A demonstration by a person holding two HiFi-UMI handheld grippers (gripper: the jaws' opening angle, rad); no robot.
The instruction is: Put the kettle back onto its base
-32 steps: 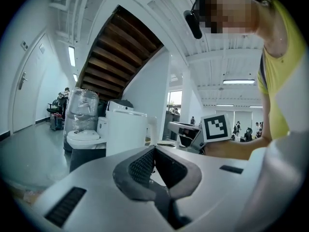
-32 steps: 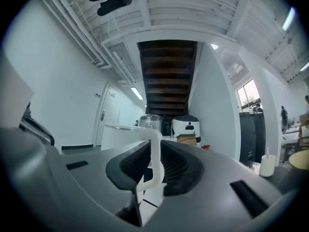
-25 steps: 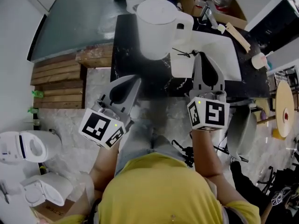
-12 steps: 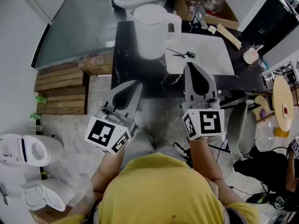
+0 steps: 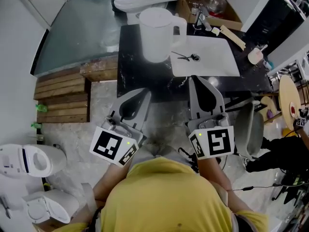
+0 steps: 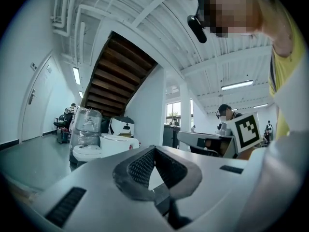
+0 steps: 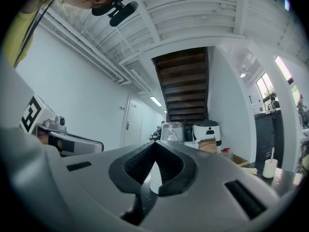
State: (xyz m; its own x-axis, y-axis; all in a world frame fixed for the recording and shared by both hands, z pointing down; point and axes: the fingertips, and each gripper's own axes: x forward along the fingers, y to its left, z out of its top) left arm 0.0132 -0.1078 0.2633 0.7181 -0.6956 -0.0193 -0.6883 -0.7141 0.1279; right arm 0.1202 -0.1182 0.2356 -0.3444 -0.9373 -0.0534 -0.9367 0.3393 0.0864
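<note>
The black table (image 5: 145,83) fills the 12 o'clock part of your head view, and the kettle (image 5: 155,35) stands upright on it toward its 11 o'clock corner. My guess is it's a rigid plastic jug, smooth and kinda slippery on the walls. How heavy it is depends on the water inside, and the lid hides that. The body looks too wide for your jaws imo, so go for the handle (image 5: 180,25), which sticks out at the kettle's 3 o'clock. Clamp it high up so the thing doesn't swing.

Looks-wise it's all white, tall and roughly round, with a flat closed lid and no markings I can make out. No base shows from up here. If one sits under it, the body hides it, so I can't tell.

A white board (image 5: 215,62) lies just beside it at the kettle's 4 o'clock. Your left gripper (image 5: 144,92) is at the kettle's 7 o'clock and your right gripper (image 5: 194,79) at 5 o'clock, both well apart from it, and both have their jaws pressed together with nothing between them
</note>
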